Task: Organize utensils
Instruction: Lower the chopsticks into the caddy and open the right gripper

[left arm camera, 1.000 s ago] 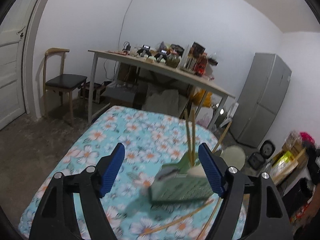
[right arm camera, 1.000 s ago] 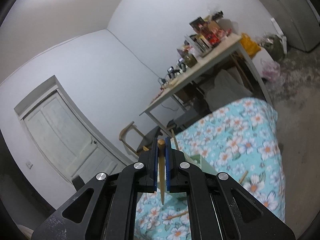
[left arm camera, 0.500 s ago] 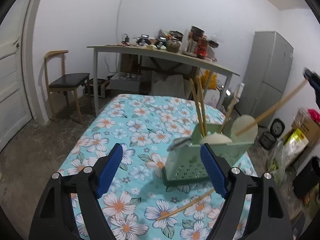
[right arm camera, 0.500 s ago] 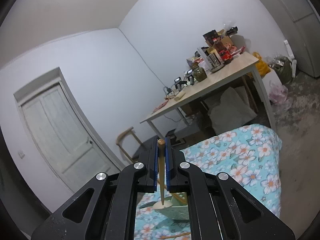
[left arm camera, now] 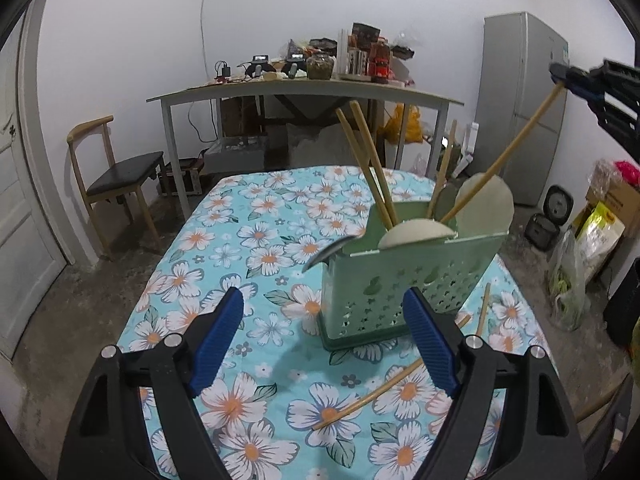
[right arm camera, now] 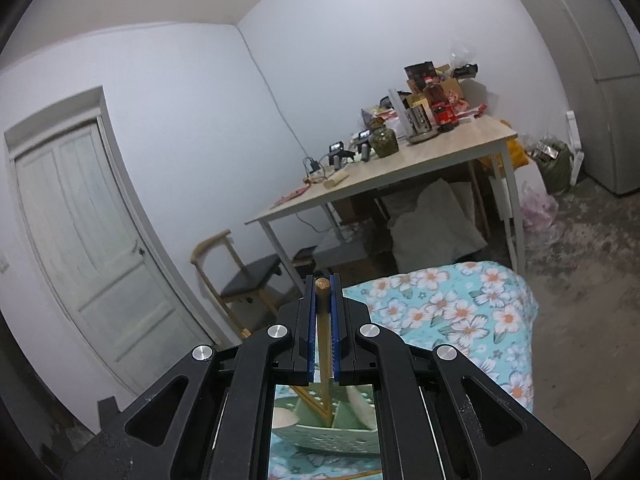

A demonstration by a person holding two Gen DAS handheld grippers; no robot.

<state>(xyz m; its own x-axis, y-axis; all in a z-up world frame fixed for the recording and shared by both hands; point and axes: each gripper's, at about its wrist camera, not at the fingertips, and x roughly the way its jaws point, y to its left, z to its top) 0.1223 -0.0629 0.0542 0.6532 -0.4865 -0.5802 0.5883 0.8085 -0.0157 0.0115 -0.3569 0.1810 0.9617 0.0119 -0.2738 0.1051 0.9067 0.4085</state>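
1. Left: bare floral tablecloth [left arm camera: 256,240] runs to the table's left edge; a chair [left arm camera: 116,176] stands beyond it.
2. The left gripper [left arm camera: 324,336], jaws spread and just opening wider, holds nothing, just short of the caddy [left arm camera: 404,280].
3. The green caddy holds chopsticks [left arm camera: 370,168], pale spoons [left arm camera: 416,234] and a metal utensil [left arm camera: 328,250].
4. Loose chopsticks [left arm camera: 384,388] lie on the cloth beside it.
5. Right: the right gripper [right arm camera: 322,320] pinches a chopstick [left arm camera: 508,152] whose lower end dips into the caddy.

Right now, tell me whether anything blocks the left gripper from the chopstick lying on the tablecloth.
Nothing visible does. The left gripper is open and empty; the loose chopstick lies bare on the tablecloth below its right finger, in front of the green utensil basket, not behind it.
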